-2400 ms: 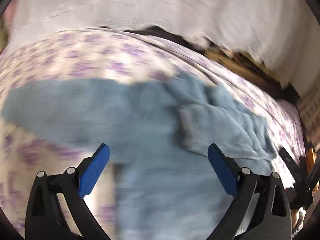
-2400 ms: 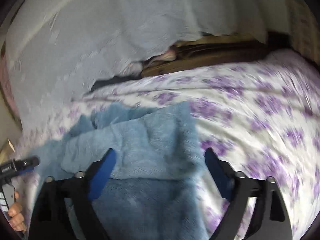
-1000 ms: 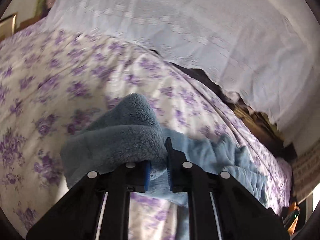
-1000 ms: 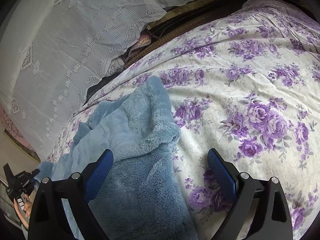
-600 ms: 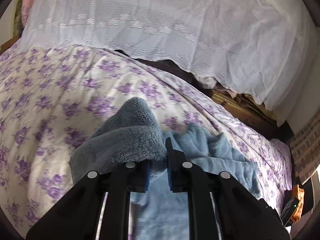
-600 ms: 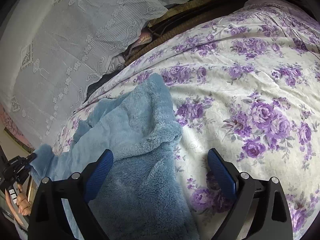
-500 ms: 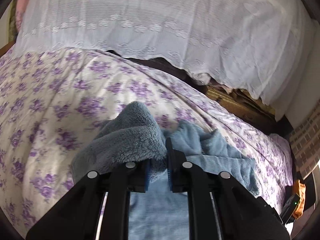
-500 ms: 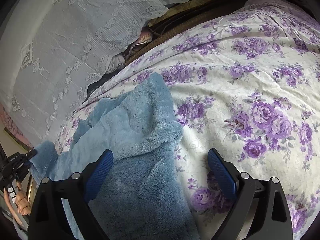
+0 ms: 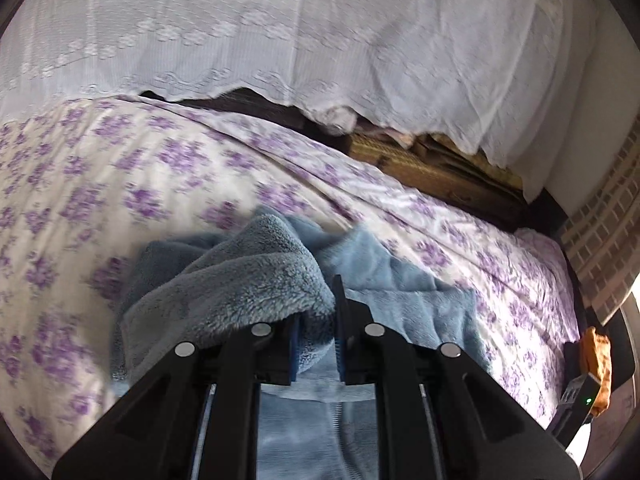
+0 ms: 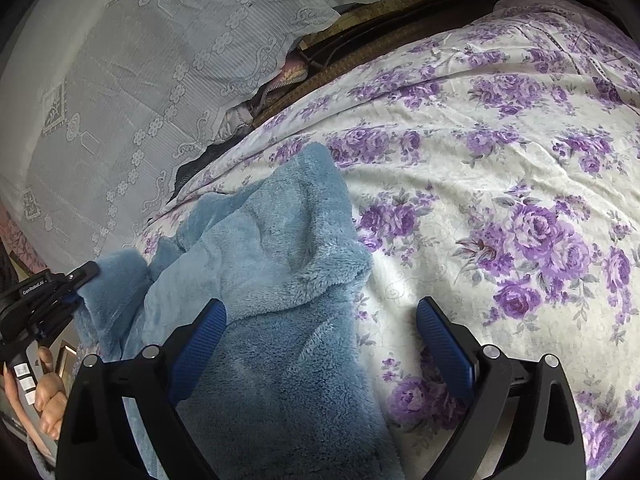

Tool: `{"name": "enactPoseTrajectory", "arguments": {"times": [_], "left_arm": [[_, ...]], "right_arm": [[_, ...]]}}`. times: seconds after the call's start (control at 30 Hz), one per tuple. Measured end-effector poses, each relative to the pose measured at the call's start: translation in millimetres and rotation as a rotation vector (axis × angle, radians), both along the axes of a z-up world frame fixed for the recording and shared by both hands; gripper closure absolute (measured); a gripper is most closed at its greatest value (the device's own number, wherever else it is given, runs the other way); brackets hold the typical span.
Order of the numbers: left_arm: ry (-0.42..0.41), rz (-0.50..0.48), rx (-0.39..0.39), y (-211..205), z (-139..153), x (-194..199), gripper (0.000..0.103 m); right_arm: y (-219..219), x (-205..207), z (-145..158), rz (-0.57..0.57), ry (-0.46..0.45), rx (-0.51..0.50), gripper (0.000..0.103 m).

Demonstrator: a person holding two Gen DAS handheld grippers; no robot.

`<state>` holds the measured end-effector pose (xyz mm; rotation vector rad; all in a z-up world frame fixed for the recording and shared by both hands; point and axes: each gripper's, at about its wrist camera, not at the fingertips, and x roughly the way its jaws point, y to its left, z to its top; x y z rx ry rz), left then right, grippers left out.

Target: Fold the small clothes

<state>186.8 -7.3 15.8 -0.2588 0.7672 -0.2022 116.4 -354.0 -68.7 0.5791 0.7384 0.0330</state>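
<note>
A fluffy blue fleece garment (image 10: 276, 280) lies on a bed with a purple-flowered sheet (image 10: 500, 208). My left gripper (image 9: 316, 340) is shut on a bunched edge of the garment (image 9: 248, 280) and holds it lifted above the rest of the cloth (image 9: 408, 300). In the right wrist view the left gripper (image 10: 76, 280) shows at the far left, holding that edge. My right gripper (image 10: 320, 336) is open, hovering over the garment's right edge, one finger over the fleece, the other over the sheet.
A white lace cloth (image 9: 280, 32) hangs behind the bed. Dark wooden furniture (image 9: 440, 168) runs along the bed's far edge. A brick-patterned wall (image 9: 604, 220) is at the right. The flowered sheet spreads wide to the right of the garment.
My left gripper closed on the garment's edge, lifted it and has carried it over the rest of the garment. The right gripper stayed open and nearly still.
</note>
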Motion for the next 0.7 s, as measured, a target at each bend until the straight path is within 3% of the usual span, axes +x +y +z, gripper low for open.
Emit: {"name": "enactPoseTrajectory", "arguments": {"times": [0.13, 0.17, 0.2, 0.23, 0.33, 0.47, 0.6, 0.7], "left_arm": [[0.02, -0.021, 0.073, -35, -27, 4, 0.09], [0.04, -0.023, 0.105, -43, -38, 6, 0.074], [0.062, -0.027, 0.129, -47, -46, 8, 0.047], [0.099, -0.03, 0.173, -55, -61, 10, 0.038], [0.086, -0.052, 0.307, -73, -76, 1, 0.036], [-0.005, -0.112, 0.342, -77, -53, -24, 0.012], [-0.085, -0.118, 0.392, -58, -27, -50, 0.005], [-0.12, -0.06, 0.397, -16, -10, -64, 0.005]], "right_arm": [[0, 1, 0, 0.001, 0.001, 0.0, 0.006], [0, 1, 0, 0.003, 0.001, 0.0, 0.006], [0, 1, -1, 0.003, 0.0, 0.002, 0.006], [0, 1, 0, 0.002, 0.0, 0.001, 0.006], [0, 1, -1, 0.005, -0.001, 0.005, 0.006], [-2, 0, -1, 0.006, -0.004, 0.011, 0.006], [-1, -3, 0, 0.006, -0.008, 0.009, 0.006], [1, -7, 6, 0.018, -0.022, -0.013, 0.008]]}}
